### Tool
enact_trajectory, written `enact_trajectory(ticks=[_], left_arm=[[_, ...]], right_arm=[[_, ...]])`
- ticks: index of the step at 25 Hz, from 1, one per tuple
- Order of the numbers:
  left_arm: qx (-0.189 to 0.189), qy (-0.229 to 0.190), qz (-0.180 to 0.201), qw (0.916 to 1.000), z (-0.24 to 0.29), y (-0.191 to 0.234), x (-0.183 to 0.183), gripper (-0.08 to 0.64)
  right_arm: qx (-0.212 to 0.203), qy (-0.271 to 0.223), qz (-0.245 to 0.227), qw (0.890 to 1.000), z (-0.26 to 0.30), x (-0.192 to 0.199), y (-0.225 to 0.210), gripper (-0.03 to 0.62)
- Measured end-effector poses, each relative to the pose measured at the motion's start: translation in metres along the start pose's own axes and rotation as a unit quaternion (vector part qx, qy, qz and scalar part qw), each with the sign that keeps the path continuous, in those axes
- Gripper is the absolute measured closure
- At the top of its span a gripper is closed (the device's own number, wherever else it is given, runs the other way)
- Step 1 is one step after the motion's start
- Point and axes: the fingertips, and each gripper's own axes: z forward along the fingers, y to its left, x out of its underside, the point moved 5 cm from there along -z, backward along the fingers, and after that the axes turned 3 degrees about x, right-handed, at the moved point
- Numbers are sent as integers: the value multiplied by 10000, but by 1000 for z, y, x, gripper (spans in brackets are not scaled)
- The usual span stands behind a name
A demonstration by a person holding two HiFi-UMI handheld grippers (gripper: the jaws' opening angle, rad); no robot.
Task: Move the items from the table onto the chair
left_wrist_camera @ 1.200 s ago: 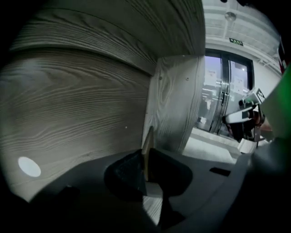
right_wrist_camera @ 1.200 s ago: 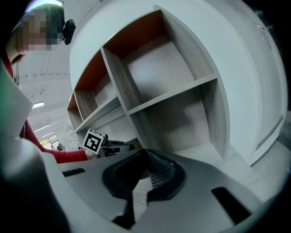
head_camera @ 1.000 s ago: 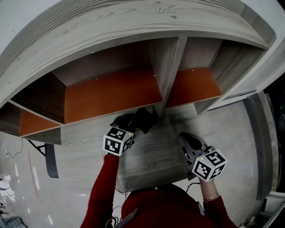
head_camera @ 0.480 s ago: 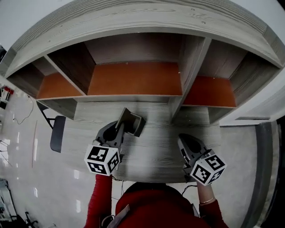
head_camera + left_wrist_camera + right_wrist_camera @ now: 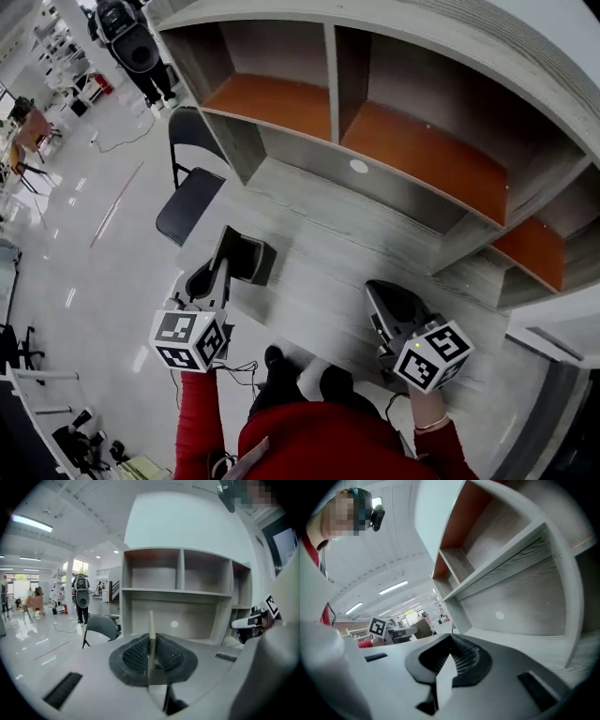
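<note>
My left gripper has its jaws clamped on the edge of a thin, stiff, likely light board near the chair; right gripper jaws together, empty.

Open floor between table edge and bare chair; shelf walls table's far side; person stands well beyond chair

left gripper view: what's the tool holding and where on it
A thin flat board, pinched across its faces near one edge by the left tool.
</note>
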Motion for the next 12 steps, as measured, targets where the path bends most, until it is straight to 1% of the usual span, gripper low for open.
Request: enact_trajectory(ticks=[3, 6, 9, 12], left_arm=[[-445, -40, -180, 9988, -32, 48, 15, 523], [-722, -96, -327, 9968, -61, 96, 27, 523], [-833, -78, -421, 9956, -90, 141, 40, 523], [-809, -92, -536, 9952, -103, 179, 50, 523]], right_arm=[[-339, 180, -158, 9991, 40, 5, 30, 580], [-585, 311, -317, 9973, 83, 10, 65, 580], [-734, 401, -355, 9959, 121, 23, 111, 580], [-845, 471, -339, 9947, 166, 36, 147, 580]])
